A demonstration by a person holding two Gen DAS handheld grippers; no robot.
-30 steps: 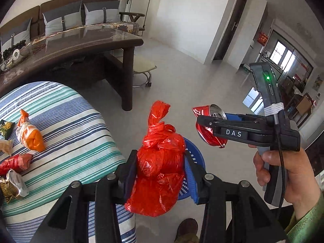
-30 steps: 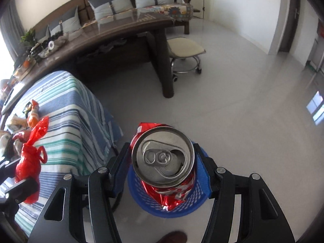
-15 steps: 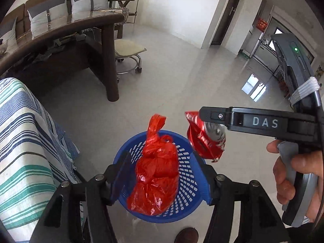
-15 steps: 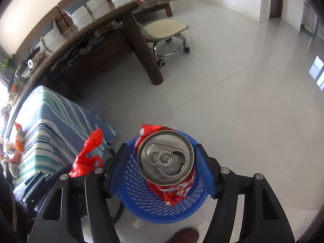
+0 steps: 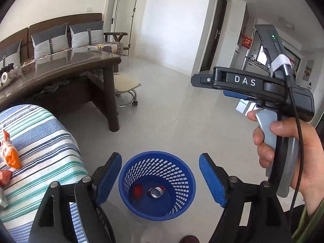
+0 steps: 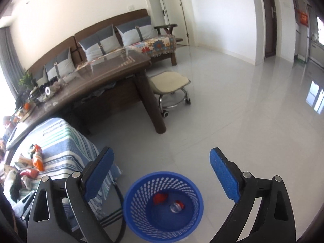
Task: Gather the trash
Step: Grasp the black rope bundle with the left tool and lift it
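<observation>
Broadly, my two wrist views take in a pale tiled floor [image 6: 243, 121], bare around the bin. Largest furnishing: a brown sofa [image 6: 113, 28] with grey cushions against the far wall, and before it a dark glass-topped table [image 6: 105, 75] whose thick leg stands between the bin and a small wheeled stool [image 6: 170, 83]. Next: a surface under a blue, green and white striped cloth [image 5: 40, 141], just beside the bin on its left; snack wrappers [image 5: 9, 154] lie on it, orange and red ones among them.

Blue perforated basket [image 5: 157, 184] stands on the floor below both tools. Inside it, on the bottom, lie the red bag [image 5: 137, 190] and the crushed red can [image 5: 156, 192], side by side, the can's silver top facing up; the right wrist view shows the same pair.

My left gripper [image 5: 160, 174] has just been opening; its blue pads stand wide apart above the basket rim with nothing between them. My right gripper [image 6: 162, 174] has likewise just been opening, and its pads are spread wide and empty. In the left view the right tool appears side-on at the upper right, held by my right hand [image 5: 283, 147].
</observation>
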